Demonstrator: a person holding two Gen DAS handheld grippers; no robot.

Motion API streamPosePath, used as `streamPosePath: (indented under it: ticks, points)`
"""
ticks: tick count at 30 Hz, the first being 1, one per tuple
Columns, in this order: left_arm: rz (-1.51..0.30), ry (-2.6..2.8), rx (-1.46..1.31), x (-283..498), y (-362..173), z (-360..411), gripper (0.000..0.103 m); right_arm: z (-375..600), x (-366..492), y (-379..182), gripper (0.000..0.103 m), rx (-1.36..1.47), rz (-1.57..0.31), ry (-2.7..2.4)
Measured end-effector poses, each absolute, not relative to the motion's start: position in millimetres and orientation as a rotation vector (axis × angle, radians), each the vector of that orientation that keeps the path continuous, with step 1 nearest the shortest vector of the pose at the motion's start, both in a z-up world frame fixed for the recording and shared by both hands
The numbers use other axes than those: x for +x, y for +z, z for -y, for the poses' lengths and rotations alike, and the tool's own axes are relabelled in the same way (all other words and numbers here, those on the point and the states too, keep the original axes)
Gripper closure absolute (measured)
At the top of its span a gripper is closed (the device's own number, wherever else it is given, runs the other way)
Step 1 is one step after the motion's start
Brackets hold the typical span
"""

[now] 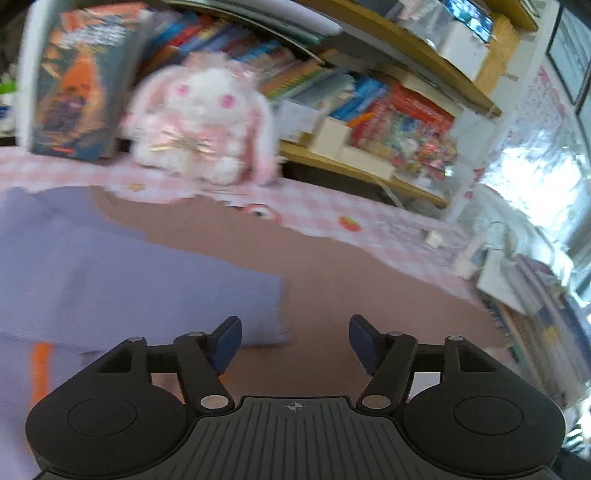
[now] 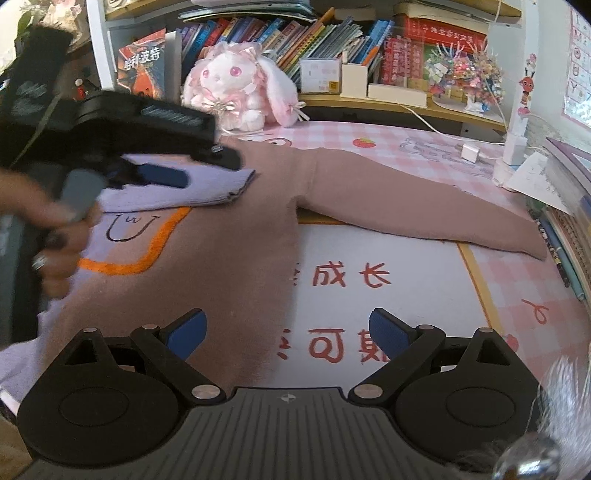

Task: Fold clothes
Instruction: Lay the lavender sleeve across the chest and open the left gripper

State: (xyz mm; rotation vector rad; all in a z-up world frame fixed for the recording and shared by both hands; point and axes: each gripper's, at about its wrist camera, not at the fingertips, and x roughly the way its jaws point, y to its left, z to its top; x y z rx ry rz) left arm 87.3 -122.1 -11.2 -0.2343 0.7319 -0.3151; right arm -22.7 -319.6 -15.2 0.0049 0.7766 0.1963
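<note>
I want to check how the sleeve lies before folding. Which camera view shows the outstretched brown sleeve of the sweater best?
The right wrist view shows the outstretched brown sleeve best: sharp, its whole length lying flat across the desk toward the right. The left wrist view is blurred and shows only a brown stretch of sweater, with no clear sleeve outline.

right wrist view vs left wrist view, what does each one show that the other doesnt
Only the right wrist view shows the right gripper, open over the sweater's edge, the outstretched brown sleeve, the desk mat with red characters, and the hand holding the left gripper.

Only the left wrist view shows the left gripper's open jaws head on, nothing between them, above the sweater.

Both share the brown sweater, its folded lilac sleeve, the plush bunny, the bookshelf and the pink checked cloth.
</note>
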Motion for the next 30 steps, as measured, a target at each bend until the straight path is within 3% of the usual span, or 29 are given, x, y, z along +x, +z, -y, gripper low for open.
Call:
streamPosePath:
  ticks: [14,28,30]
  points:
    - [-0.687,0.195,-0.16,-1,-4,-44,0.038,292,-26,-20,0.008,0.021,-0.82,0.163]
    - [-0.782,0.131,-0.205,-17,-27,-89,0.034,280,-57,-17,0.011,0.158,-0.865,-0.066]
    - [-0.793,0.117,-0.219,-18,-30,-94,0.034,277,-61,-17,0.016,0.171,-0.87,-0.088]
